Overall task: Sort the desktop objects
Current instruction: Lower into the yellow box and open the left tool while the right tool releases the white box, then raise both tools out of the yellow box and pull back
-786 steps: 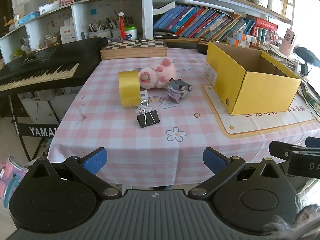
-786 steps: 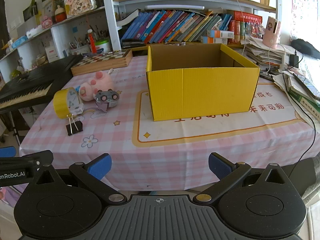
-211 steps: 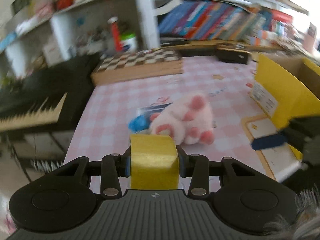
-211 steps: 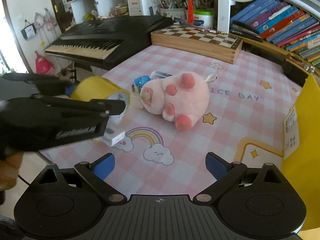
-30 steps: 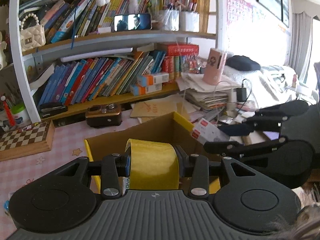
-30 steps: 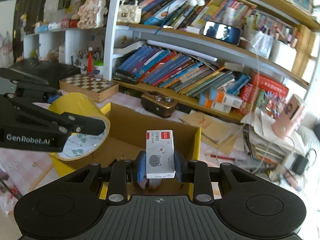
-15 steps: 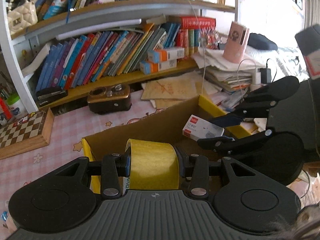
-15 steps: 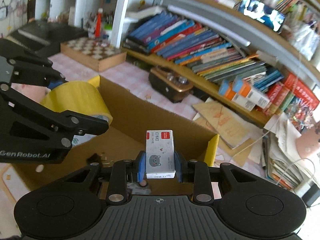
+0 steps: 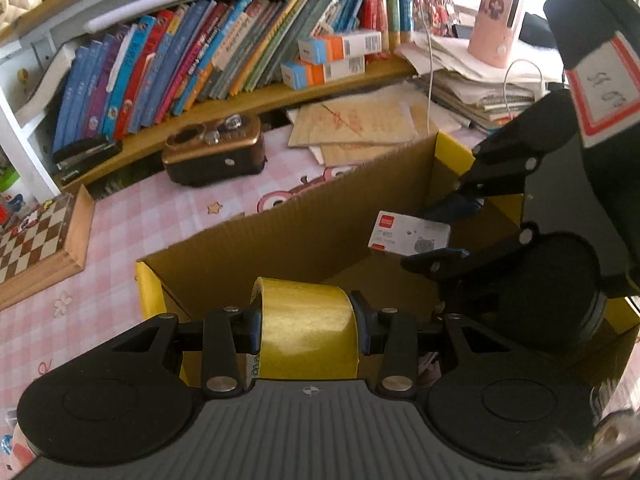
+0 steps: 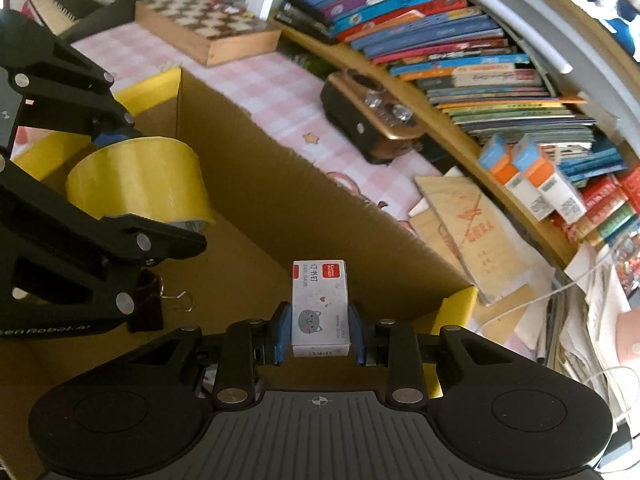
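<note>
Left tool point(image 9: 307, 334): clamped on a wide roll of glossy yellow packing tape point(image 9: 307, 334), one blue-padded finger pressing each flat side of the roll, which sits right at the fingertips.
Tape roll's place: held in the air over the open top of the yellow cardboard box point(image 9: 320, 216), near the box's left corner as seen from the left wrist; from the right wrist the roll point(image 10: 140, 178) shows tilted, its hollow core facing down and to the right.
Right tool point(image 10: 320, 332): closed on a small white staple box with a red corner label and a grey cat face point(image 10: 320, 308), gripped by its two long sides, its far end sticking out past the fingertips.
Staple box's place: also above the box's opening; from the left wrist it point(image 9: 408, 236) hangs in front of the far brown inner wall, between the right tool's fingers point(image 9: 436, 256).
Tools to each other: side by side over the box, near but apart.
Inside the box: a black binder clip with wire handles point(image 10: 160, 304) lies on the brown floor, partly hidden behind the left tool's arm.
Box's footing: it stands on the table under a pink checked cloth point(image 9: 152, 216).
Beyond the box: a brown and gold case point(image 9: 216, 152), a wooden chessboard point(image 10: 208, 28), and a shelf of leaning books point(image 9: 180, 60).
</note>
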Available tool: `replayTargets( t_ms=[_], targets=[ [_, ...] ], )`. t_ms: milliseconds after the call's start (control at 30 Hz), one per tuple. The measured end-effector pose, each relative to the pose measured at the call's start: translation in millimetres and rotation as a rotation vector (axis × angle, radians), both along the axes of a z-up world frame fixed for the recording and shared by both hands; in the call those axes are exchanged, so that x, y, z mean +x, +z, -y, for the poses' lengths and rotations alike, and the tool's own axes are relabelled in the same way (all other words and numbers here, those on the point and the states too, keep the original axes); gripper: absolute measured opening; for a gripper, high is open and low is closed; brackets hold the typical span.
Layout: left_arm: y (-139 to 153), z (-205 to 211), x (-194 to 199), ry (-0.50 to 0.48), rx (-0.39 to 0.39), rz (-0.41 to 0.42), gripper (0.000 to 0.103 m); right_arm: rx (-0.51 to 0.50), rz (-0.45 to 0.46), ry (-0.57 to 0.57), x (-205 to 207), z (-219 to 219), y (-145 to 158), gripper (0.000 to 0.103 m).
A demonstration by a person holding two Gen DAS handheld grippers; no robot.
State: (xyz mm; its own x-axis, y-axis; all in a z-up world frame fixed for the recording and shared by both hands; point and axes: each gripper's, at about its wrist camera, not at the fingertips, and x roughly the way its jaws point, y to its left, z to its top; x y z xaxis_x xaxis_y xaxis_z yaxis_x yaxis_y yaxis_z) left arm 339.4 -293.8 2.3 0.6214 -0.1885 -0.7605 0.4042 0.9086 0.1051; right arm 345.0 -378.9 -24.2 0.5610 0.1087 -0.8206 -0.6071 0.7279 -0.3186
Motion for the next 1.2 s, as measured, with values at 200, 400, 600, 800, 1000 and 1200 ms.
replayTargets(
  t_ms=[200,400,600,800,1000,1200],
  targets=[
    [-7,0,5,-0.001,0.006,-0.030,0.038,-0.009,-0.037,0.012,6,-5,-9,0.030],
    [-8,-2,6,0.007,-0.002,-0.035,0.038,-0.009,-0.062,0.021,8,-9,-15,0.030],
    [-8,-4,6,0.008,-0.010,-0.029,0.038,0.017,-0.052,0.008,7,-7,-11,0.032],
    [4,-11,-1,0.035,-0.045,0.023,0.055,0.081,-0.013,-0.031,-2,3,1,0.071],
    [31,-19,-26,0.062,-0.096,0.142,0.076,0.160,0.031,-0.070,-17,15,21,0.090],
    [52,-31,-56,0.100,-0.154,0.227,0.088,0.208,0.100,-0.072,-43,22,41,0.095]
  ],
)
